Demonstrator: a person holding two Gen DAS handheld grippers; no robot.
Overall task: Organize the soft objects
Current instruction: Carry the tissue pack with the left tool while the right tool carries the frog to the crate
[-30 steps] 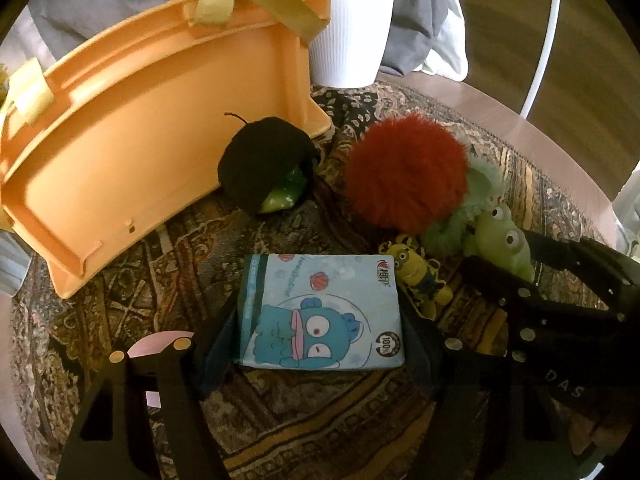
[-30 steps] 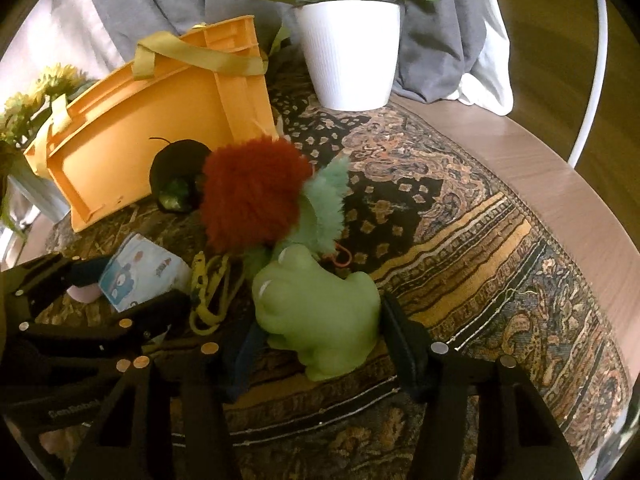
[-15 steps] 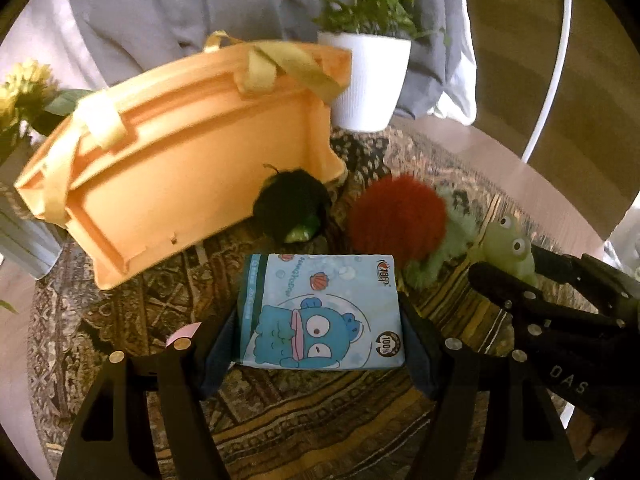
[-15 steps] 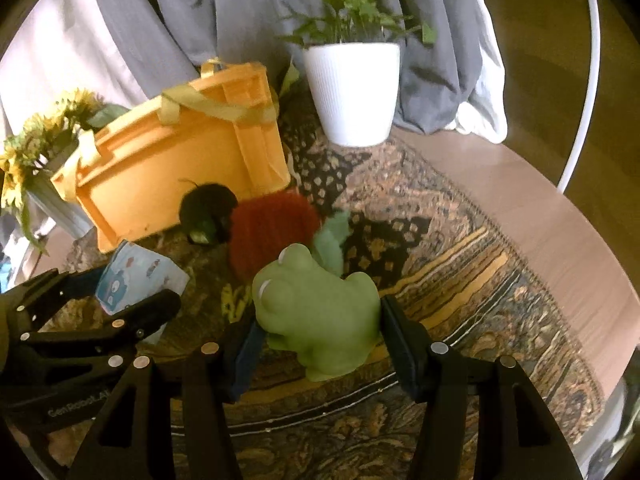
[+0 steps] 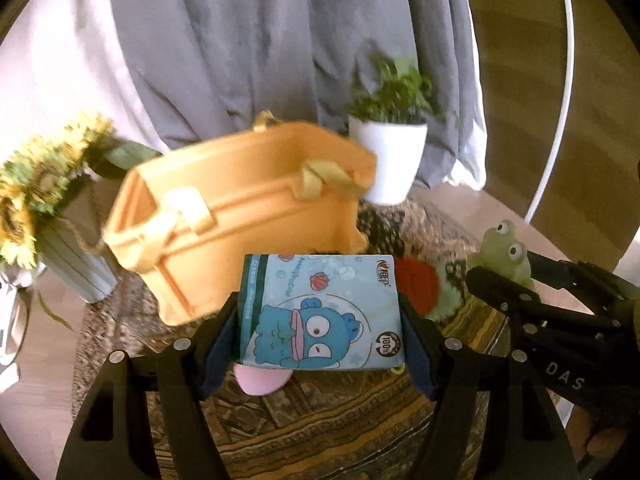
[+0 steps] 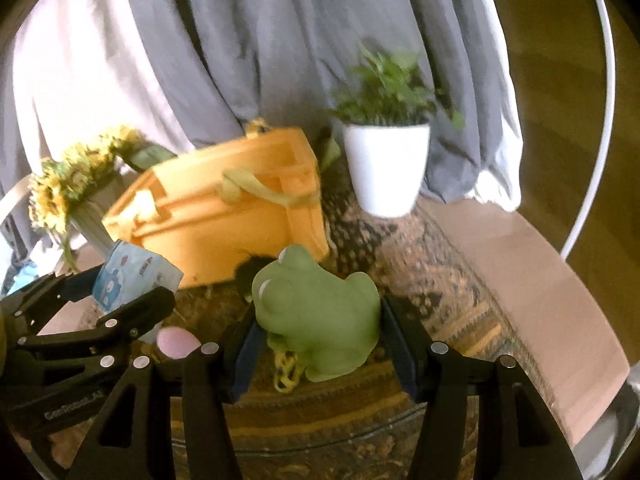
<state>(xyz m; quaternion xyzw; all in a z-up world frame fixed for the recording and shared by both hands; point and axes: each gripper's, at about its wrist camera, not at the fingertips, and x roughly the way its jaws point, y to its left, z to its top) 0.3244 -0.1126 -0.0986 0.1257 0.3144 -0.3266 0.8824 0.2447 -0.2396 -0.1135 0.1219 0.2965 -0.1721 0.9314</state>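
Big orange plastic crate with yellow-green strap handles [image 5: 240,216] sits on the patterned brown-gold rug [image 5: 320,432], tipped w/ its open top facing away and up, rim blurred. That's my guess for the drop spot for both loads.

Left gripper [image 5: 320,320] is clamped on the light-blue soft tissue pack w/ a cartoon fish face [image 5: 320,312], pads pressing both short sides, jaws roughly half open; pack hangs clear of the rug, just in front of the crate wall. Right gripper [image 6: 318,320] is closed around the pale green squishy frog toy [image 6: 316,312], pads on its flanks, frog lifted off the rug, near the crate's right corner.

To do the carry well: clear the crate rim before going fwd, since the wall is right ahead of both loads. Don't squeeze harder; both items would likely deform and could pop out. Release one at a time, as the 2 grippers sit close together.

Left on the rug: red fuzzy pom-pom [image 5: 416,284], black fuzzy ball [image 6: 248,274], pink flat disc [image 6: 176,342], yellow keychain bit [image 6: 286,372].

Writing: pack shows a "100%" round badge, a red logo at top right and slanted script, both too small to read. Right gripper body reads "DAS"; left gripper body has pale lettering, too blurred to read.
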